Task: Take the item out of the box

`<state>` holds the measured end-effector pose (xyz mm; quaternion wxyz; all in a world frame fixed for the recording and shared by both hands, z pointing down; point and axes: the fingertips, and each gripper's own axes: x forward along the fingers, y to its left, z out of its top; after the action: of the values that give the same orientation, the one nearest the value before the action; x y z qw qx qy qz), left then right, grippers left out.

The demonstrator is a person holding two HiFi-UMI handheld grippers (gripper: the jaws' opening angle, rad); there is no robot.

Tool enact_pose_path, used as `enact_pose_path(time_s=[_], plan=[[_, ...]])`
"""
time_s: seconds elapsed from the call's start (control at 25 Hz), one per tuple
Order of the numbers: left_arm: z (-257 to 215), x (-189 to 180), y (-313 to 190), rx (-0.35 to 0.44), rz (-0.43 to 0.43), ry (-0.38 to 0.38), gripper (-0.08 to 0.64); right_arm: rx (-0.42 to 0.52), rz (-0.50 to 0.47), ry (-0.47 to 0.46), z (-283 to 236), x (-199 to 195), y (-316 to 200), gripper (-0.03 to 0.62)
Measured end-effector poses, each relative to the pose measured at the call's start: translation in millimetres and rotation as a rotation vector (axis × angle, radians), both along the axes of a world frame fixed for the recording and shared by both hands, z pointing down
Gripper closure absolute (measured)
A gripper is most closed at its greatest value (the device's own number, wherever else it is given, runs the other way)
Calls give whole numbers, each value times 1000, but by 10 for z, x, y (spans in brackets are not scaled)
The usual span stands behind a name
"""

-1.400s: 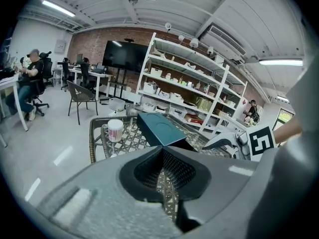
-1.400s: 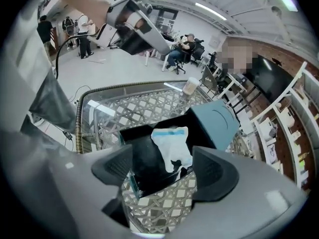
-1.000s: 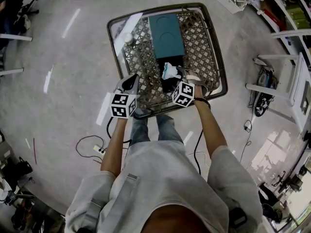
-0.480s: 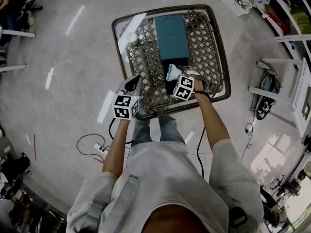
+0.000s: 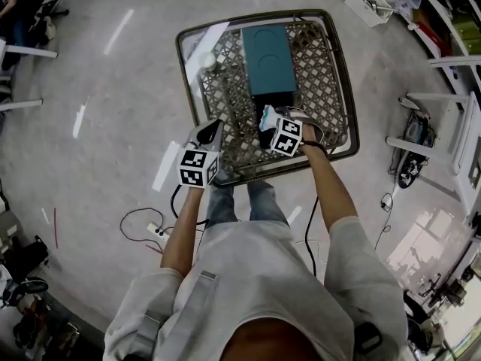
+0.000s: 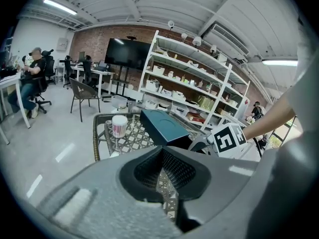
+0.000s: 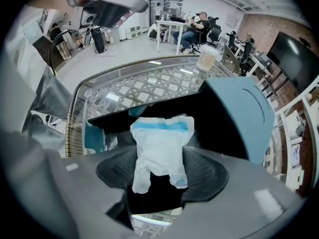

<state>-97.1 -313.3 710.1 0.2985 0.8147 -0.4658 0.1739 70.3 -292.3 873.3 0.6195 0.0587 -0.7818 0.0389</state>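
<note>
A teal box [image 5: 267, 59] lies on the glass-topped wicker table [image 5: 342, 74] with its lid up and a black inside [image 7: 214, 133]. From the box's near end sticks a soft white item with a blue band [image 7: 162, 143], which is also in the head view [image 5: 267, 116]. My right gripper [image 7: 159, 168] reaches into the box mouth and its jaws are closing. The item hangs between the pads, and I see no squeeze on it. My left gripper [image 5: 207, 132] hovers over the table's near left corner, away from the box. Its jaws [image 6: 162, 151] are shut and hold nothing.
A small jar of cotton swabs [image 5: 208, 62] stands on the table left of the box. The table's raised wicker rim runs all round. Cables [image 5: 143, 228] lie on the floor at my left. Shelving [image 5: 451, 21] stands to the right.
My right gripper has moved forward and slightly up the table onto the white item, which now sits between its jaws. The left gripper has barely moved.
</note>
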Motion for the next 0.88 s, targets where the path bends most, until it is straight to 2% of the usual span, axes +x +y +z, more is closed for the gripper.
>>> enact_pose_path(time_s=[0.28, 0.48, 0.88], plan=[[-28, 39, 11, 6, 9, -1, 554, 44, 44, -20, -76, 35, 5, 336], [-49, 89, 17, 12, 22, -2, 554, 111, 118, -71, -290, 20, -85, 336], [-107, 193, -46, 21, 51, -4, 554, 180, 489, -273, -817, 136, -283, 341]])
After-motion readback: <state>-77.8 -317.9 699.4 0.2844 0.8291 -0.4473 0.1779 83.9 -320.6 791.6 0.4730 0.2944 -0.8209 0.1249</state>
